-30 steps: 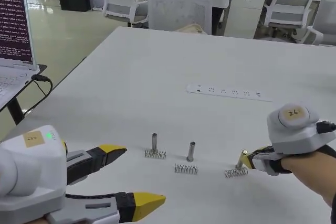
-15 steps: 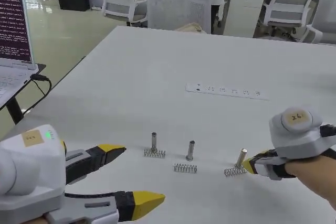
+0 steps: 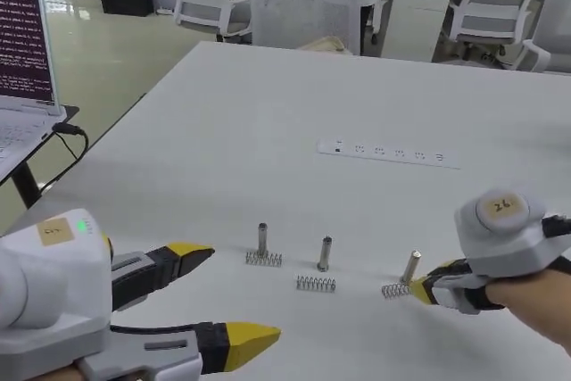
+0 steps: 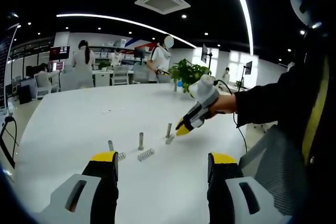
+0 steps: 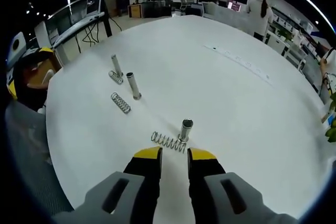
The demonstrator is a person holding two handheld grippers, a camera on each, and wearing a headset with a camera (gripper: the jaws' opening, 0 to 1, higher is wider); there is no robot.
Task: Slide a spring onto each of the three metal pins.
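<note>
- Nothing is threaded yet, so this is the first of three. On the white desk [image 3: 268, 113] the left pin [image 3: 262, 236], a short upright cylinder of bright metal, has the left spring [image 3: 263, 260], a small coil of silver wire, lying flat at its foot.
- Centre of the row: the middle pin [image 3: 325, 253], another bright metal cylinder, stands upright. The middle spring [image 3: 316, 284], a matching wire coil, lies on the desk just in front of it.
- Far end, where the action is: the right pin [image 5: 185, 128], the third bright cylinder, has the right spring [image 5: 168, 141], a silver coil, on its side with one end at the pin's base.
- My read is that the step in hand is picking up that right spring.
- Next comes a light pinch across the coil. Then lift it, stand it on end over the pin's top and lower it. Squeeze too hard and the coil could pop out.
- Poses now. The left hand-held gripper [image 3: 227, 296], grey body with yellow-tipped black jaws, sits low at the near left and points toward the row. Its jaws are wide apart and empty, well clear of the pins.
- The right hand-held gripper [image 5: 174, 154], same build, is down close to the desk and aimed at the right spring. Its jaws are only narrowly parted with nothing between them, and the coil lies just beyond the tips.
</note>
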